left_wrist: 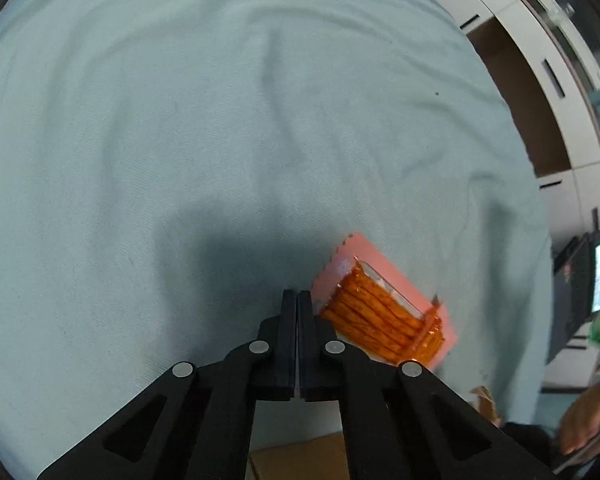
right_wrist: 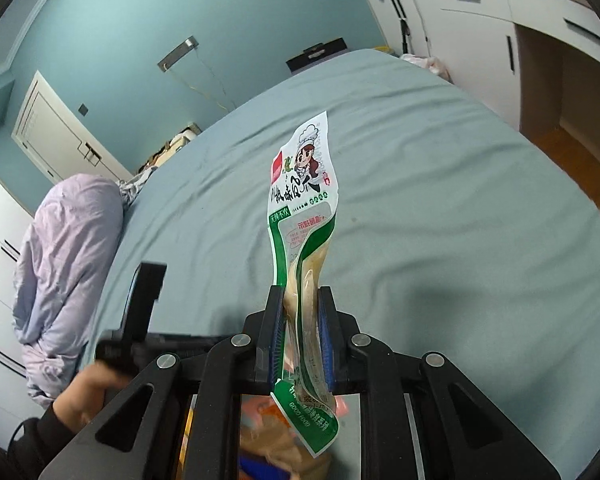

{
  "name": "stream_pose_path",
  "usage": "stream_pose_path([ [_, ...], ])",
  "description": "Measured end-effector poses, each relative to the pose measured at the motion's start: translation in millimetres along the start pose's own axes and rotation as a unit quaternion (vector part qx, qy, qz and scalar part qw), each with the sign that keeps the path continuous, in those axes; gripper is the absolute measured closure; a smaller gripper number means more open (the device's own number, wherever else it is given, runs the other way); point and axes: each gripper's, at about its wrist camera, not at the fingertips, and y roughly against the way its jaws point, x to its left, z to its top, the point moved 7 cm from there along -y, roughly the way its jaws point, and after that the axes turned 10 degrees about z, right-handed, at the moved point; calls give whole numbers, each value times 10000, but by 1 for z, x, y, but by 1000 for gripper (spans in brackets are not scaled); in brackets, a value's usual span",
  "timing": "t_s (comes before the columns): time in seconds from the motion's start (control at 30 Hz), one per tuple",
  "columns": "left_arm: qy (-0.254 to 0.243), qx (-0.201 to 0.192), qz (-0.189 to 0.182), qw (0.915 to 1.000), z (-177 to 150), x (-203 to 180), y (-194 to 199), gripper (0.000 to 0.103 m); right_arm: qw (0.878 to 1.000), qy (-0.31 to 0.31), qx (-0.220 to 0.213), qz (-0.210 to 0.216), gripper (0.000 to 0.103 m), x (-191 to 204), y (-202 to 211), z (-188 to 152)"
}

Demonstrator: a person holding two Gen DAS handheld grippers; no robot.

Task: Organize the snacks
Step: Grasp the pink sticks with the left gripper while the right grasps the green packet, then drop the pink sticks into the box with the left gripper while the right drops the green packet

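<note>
Right gripper (right_wrist: 299,312), jaws clamping snack packet (right_wrist: 300,208)

Both wrist views steeply downward, sharing the bedsheet (left_wrist: 180,120).

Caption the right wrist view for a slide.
Right gripper jaws shut on a green-and-white snack packet, lifted above the blue bedsheet.

Left gripper (left_wrist: 297,300) closed empty, right gripper (right_wrist: 299,300) clamped
</note>
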Motion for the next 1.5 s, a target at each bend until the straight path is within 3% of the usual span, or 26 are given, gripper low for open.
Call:
stream_pose_path([
  [0.1,4,19,-140,9999,-8,-7,3,103,9998,-207,-16,-35,89,-10,23,-21],
  [0.27,186,-316,-383,9986,-14,-12,32,103,9988,-488,-96,-24,89,-4,64,-33],
  [0.4,435,-663,-378,9961,-12,3,63,103,9990,-425,-113,-26,89,4,70,-28],
  [0.5,399,-1164,-98,9924,-11,7,99,103,9996,-234,-157,65,89,12,60,-20],
  [0.73,-251,-2136,452,9756,-42,-15,172,103,9998,120,-41,-124,89,9,47,-28],
  [1.0,-585,-2856,-228,9563,-116,-38,231,103,9989,212,-340,-254,89,17,67,-26],
  [1.07,-714,-2870,-434,9543,-135,-43,232,103,9983,295,-403,-303,89,19,72,-29],
  [1.13,-892,-2733,-354,9571,-147,-48,214,103,9980,355,-391,-351,89,20,74,-35],
  [1.23,-1105,-2337,261,9657,-152,-46,173,103,9978,440,-323,-383,89,26,74,-44],
  [1.3,-1091,-2278,686,9651,-145,-40,161,102,9979,497,-283,-314,89,32,74,-47],
  [1.37,-1008,-2343,1022,9615,-137,-34,159,92,9974,650,-275,-174,89,43,76,-50],
  [1.4,-918,-2435,1166,9585,-132,-31,162,73,9966,773,-282,-82,89,49,79,-53],
  [1.43,-865,-2482,1224,9570,-135,-27,163,41,9956,900,-258,12,88,57,81,-58],
  [1.47,-782,-2603,1356,9528,-132,-23,166,26,9946,1015,-213,98,88,64,81,-62],
  [1.5,-726,-2737,1511,9471,-132,-19,169,19,9936,1106,-167,160,88,69,81,-67],
])
